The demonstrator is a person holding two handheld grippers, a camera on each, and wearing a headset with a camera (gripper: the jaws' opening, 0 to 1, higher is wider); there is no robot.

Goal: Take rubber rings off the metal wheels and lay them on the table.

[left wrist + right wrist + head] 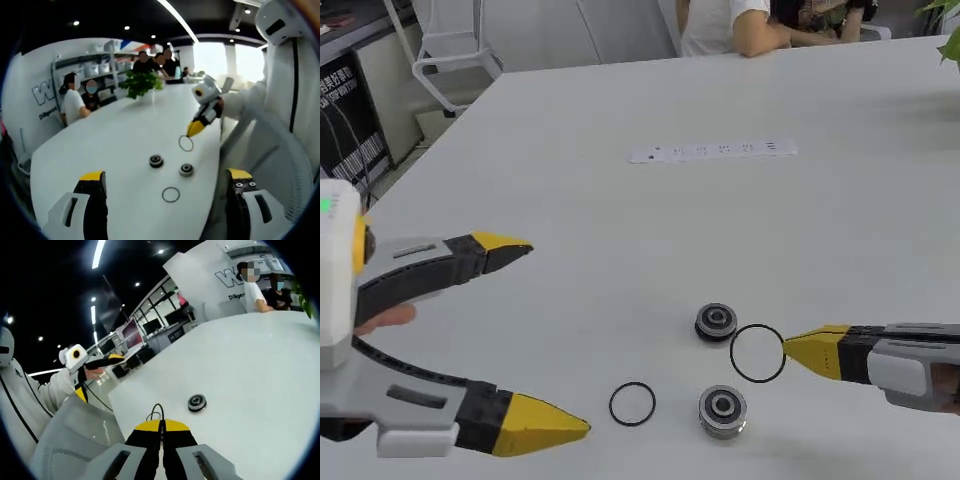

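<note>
Two metal wheels (717, 321) (723, 410) stand on the white table (650, 230), both bare of rings as far as I can see. One black rubber ring (632, 403) lies flat to their left. My right gripper (790, 349) comes in from the right, shut on the edge of a second ring (757, 353) between the wheels. In the right gripper view that ring (156, 412) loops out of the shut jaws (161, 426), with one wheel (197, 402) beyond. My left gripper (555, 337) is wide open and holds nothing, left of the lying ring (170, 194).
A white power strip (713, 151) lies mid-table further back. People sit at the table's far end (730, 25), and a white chair (450, 50) stands off the far left corner. A potted plant (141, 82) sits on the table's far side.
</note>
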